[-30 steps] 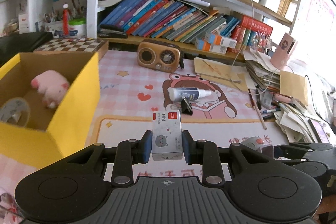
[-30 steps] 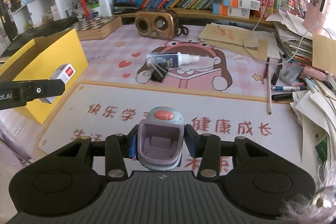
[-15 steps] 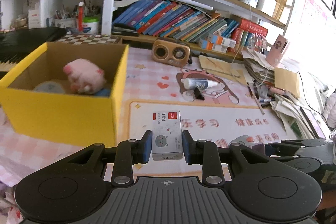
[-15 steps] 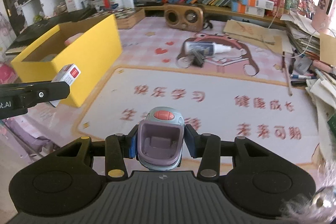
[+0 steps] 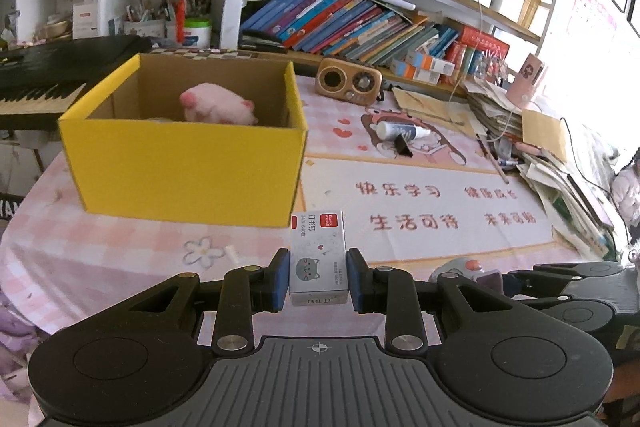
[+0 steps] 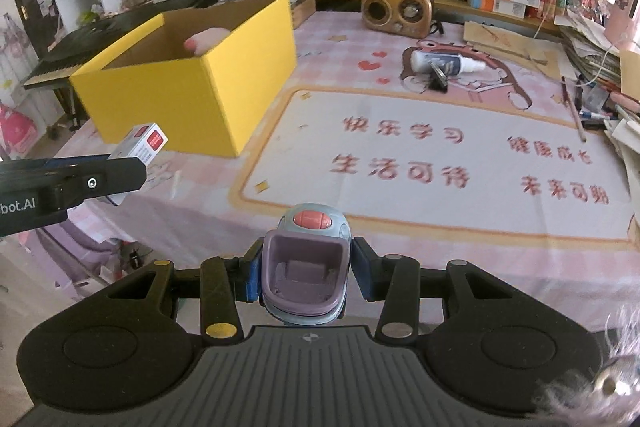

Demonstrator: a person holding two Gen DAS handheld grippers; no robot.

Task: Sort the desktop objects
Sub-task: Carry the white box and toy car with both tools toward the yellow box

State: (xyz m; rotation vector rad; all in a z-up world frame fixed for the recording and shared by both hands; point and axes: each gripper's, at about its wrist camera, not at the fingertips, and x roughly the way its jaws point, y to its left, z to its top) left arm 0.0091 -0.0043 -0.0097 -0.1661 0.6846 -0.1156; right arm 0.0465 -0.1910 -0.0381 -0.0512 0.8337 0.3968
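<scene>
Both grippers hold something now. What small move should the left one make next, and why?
Probably carry the small grey staple box with the red label, clamped in the left gripper, forward and up over the rim of the open yellow cardboard box. The staple box is short of the near wall and below its rim. A pink plush pig already lies inside, so the box seems to be the collecting place.

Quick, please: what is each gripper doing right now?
Left gripper: closed on the small box.
Right gripper: closed on the purple toy.

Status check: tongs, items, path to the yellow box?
Left tongs shut on staple box. Right tongs shut on purple toy. Yellow box ahead, nothing between.
</scene>
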